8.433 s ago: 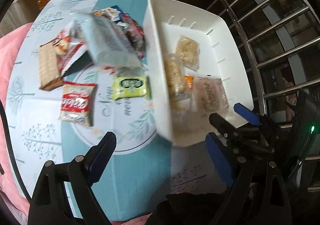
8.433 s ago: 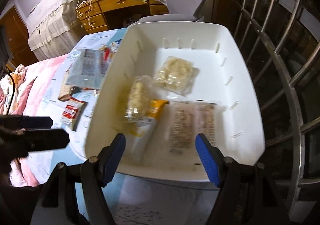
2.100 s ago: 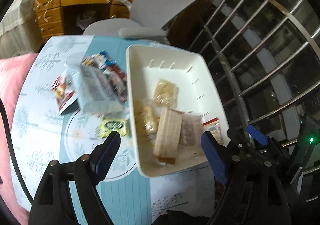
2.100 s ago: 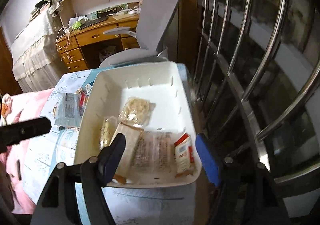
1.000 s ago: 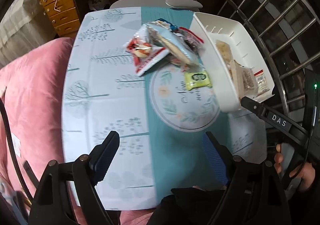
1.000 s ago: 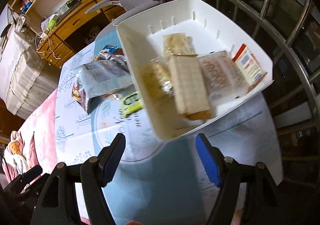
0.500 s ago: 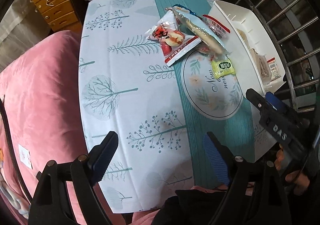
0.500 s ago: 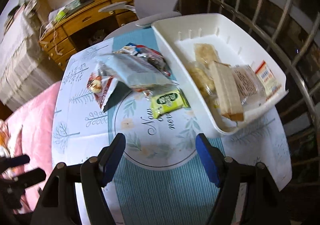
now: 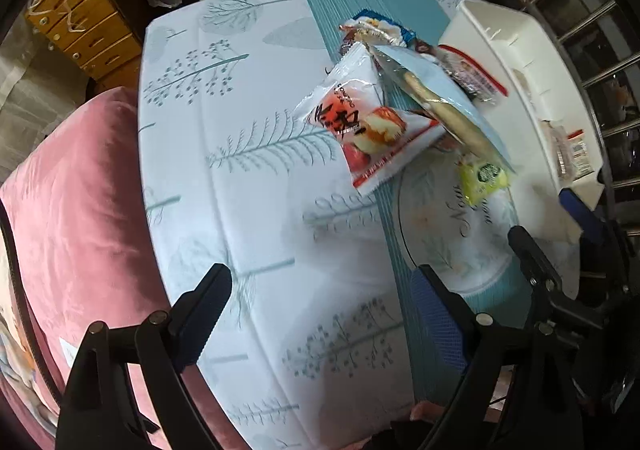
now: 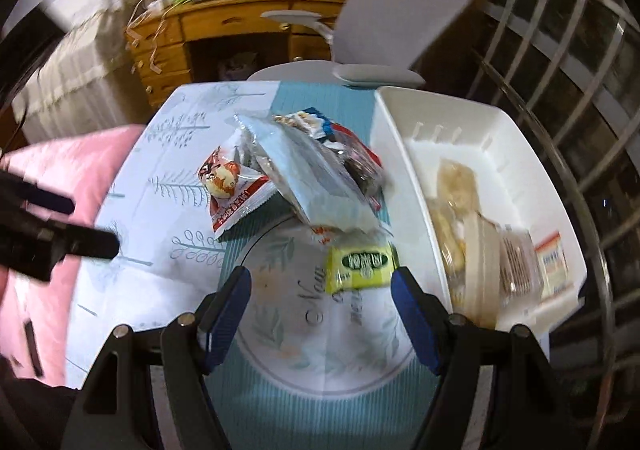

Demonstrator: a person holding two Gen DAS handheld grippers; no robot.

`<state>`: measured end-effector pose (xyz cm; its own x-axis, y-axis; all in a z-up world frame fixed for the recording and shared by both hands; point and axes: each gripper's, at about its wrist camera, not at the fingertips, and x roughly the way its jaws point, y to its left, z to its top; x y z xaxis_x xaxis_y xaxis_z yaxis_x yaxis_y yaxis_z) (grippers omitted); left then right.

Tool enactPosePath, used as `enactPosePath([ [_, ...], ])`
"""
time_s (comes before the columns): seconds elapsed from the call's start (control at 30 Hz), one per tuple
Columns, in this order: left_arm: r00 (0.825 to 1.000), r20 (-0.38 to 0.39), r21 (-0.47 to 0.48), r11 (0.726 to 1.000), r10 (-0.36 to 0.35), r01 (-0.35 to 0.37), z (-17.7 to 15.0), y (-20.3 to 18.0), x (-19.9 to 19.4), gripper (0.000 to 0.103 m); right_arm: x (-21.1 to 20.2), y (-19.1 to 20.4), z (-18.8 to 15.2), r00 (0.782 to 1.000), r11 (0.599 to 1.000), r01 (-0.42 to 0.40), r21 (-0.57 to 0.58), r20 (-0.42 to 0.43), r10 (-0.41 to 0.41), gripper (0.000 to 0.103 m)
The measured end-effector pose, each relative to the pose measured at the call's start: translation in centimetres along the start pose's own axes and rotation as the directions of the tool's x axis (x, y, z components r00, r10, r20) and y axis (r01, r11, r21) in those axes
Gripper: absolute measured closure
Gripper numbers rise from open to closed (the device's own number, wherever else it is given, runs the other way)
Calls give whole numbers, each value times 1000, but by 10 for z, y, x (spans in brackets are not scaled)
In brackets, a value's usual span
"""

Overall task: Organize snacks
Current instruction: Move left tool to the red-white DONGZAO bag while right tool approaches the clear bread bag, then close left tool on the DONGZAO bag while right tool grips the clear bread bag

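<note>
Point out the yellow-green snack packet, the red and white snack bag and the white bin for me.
yellow-green snack packet [image 10: 362, 265], right wrist view, on its printed label.
red and white snack bag [image 9: 362, 121], left wrist view, on its printed front.
white bin [image 10: 404, 153], right wrist view, on its left wall.

snack pile [image 10: 304, 185]: loose on table | white bin [image 10: 500, 153]: right, part-filled with packets

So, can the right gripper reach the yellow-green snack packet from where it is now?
Probably yes. The right gripper is open and empty, and the yellow-green snack packet lies flat just ahead of its fingertips, only its far edge tucked under the pale blue bag.
</note>
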<state>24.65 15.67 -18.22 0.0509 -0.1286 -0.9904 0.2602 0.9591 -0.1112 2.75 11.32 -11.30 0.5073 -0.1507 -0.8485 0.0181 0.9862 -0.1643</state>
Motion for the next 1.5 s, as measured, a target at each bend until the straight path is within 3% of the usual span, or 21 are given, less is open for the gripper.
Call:
enactPosePath([
  [0.2, 996, -79, 114, 993, 49, -39, 37, -15, 32, 12, 28, 9, 11, 1000, 993, 24, -119, 23, -22, 31],
  [0.47, 990, -112, 223, 973, 89, -62, 79, -32, 62, 8, 58, 18, 15, 999, 982, 23, -188, 32, -17, 31],
  [0.57, 990, -124, 244, 969, 72, -39, 89, -37, 72, 8, 62, 21, 17, 996, 978, 46, -203, 84, -29, 31],
  [0.93, 995, -97, 272, 962, 15, 12, 124, -46, 91, 6, 82, 24, 21, 994, 974, 62, -217, 102, -40, 31],
  [1.2, 994, -92, 234, 969, -53, 73, 141, -38, 100, 5, 87, 23, 20, 990, 968, 98, -231, 122, -71, 32],
  [1.23, 993, -99, 226, 970, -65, 87, 142, -29, 101, 6, 88, 24, 20, 989, 967, 107, -232, 123, -81, 33],
  [1.33, 990, -97, 194, 974, -99, 116, 138, -17, 105, 13, 90, 24, 21, 987, 961, 139, -239, 113, -114, 51],
  [1.5, 991, -99, 177, 979, -85, 101, 127, -10, 104, 36, 87, 21, 23, 984, 960, 158, -232, 119, -134, 69],
])
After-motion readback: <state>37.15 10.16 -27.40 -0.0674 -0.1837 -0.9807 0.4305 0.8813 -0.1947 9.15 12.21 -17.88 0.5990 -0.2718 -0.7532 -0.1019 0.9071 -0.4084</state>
